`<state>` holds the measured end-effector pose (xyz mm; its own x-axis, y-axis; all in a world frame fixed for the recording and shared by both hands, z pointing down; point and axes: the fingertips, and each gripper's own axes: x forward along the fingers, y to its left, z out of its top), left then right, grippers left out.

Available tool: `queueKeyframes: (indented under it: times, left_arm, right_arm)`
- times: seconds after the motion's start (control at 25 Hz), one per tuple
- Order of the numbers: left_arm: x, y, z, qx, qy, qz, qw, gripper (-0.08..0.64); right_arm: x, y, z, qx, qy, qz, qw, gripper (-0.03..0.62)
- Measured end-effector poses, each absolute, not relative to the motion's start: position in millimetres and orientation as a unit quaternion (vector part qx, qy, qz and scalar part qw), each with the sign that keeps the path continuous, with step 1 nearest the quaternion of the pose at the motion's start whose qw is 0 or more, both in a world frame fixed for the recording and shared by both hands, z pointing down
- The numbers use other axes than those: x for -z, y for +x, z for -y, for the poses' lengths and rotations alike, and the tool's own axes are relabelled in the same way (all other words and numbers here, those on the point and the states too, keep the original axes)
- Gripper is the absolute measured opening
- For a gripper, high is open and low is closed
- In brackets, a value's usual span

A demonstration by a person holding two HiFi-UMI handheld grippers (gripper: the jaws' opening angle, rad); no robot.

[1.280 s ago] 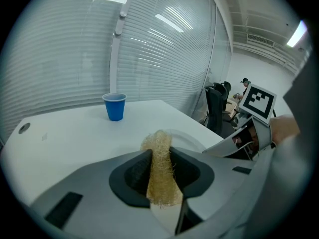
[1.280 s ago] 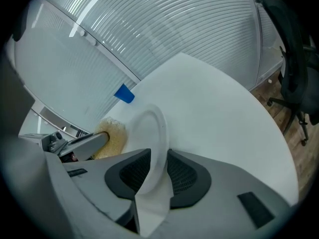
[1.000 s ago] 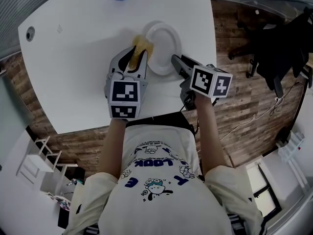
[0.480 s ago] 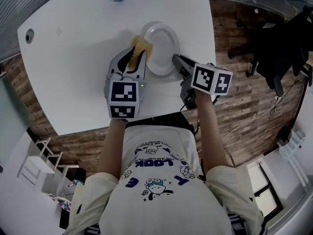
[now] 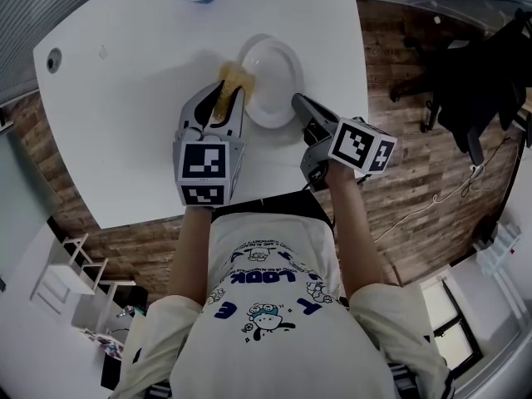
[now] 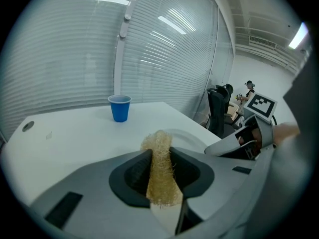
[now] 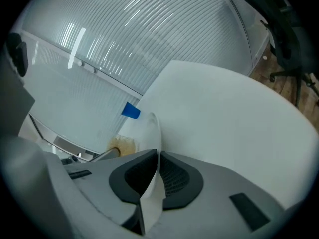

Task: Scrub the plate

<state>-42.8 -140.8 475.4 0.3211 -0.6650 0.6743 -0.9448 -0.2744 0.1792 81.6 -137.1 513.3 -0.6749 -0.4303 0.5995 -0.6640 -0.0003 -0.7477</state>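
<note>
my left claw (image 5: 223, 100) grips the yellow loofah scrubber (image 5: 236, 77) beside the white plate (image 5: 278, 65), whose rim my right claw (image 5: 298, 100) has just closed onto, on the white surface (image 5: 125, 106).

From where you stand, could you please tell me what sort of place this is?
Most likely an office or meeting room: a large white table, closed slatted blinds along the wall behind it, and black office chairs on a wood-plank floor.

Cream short-sleeved T-shirt (image 5: 274, 322) with blue cartoon print; pale grey left gripper (image 5: 221, 96) and right gripper (image 5: 297, 100), each topped by a black-and-white marker cube (image 5: 204, 171).
</note>
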Motion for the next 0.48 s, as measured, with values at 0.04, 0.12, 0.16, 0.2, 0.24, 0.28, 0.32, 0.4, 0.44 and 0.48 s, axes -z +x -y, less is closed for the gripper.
queueKeyframes:
  times: [0.04, 0.12, 0.16, 0.2, 0.24, 0.28, 0.32, 0.4, 0.44, 0.48]
  left_arm:
    - [-473, -44, 141, -0.240, 0.760, 0.532, 0.287, 0.127]
    - [-468, -46, 142, -0.235, 0.760, 0.537, 0.283, 0.127]
    - [-466, -47, 142, -0.234, 0.759, 0.538, 0.280, 0.127]
    - [-464, -48, 142, -0.235, 0.759, 0.540, 0.278, 0.127]
    - [-462, -50, 141, -0.234, 0.757, 0.543, 0.278, 0.127]
    - [-460, -53, 141, -0.233, 0.756, 0.545, 0.277, 0.127]
    - [-458, -55, 140, -0.231, 0.756, 0.547, 0.276, 0.127]
    - [-454, -59, 141, -0.229, 0.755, 0.551, 0.271, 0.127]
    - [-453, -60, 141, -0.228, 0.755, 0.553, 0.269, 0.127]
    - [-452, -62, 142, -0.228, 0.754, 0.555, 0.267, 0.127]
  right_arm:
    - [-510, 78, 138, -0.597, 0.386, 0.698, 0.084, 0.016]
    - [-507, 73, 138, -0.606, 0.378, 0.696, 0.065, 0.012]
    - [-506, 71, 138, -0.608, 0.376, 0.697, 0.061, 0.011]
    - [-506, 69, 138, -0.610, 0.374, 0.697, 0.057, 0.012]
    - [-505, 67, 137, -0.613, 0.371, 0.696, 0.051, 0.011]
    - [-505, 66, 136, -0.616, 0.369, 0.694, 0.046, 0.011]
    - [-505, 65, 135, -0.619, 0.367, 0.693, 0.041, 0.011]
    - [-505, 63, 133, -0.624, 0.364, 0.691, 0.034, 0.011]
    - [-506, 63, 133, -0.628, 0.363, 0.688, 0.030, 0.011]
    - [-506, 62, 132, -0.633, 0.361, 0.684, 0.025, 0.011]
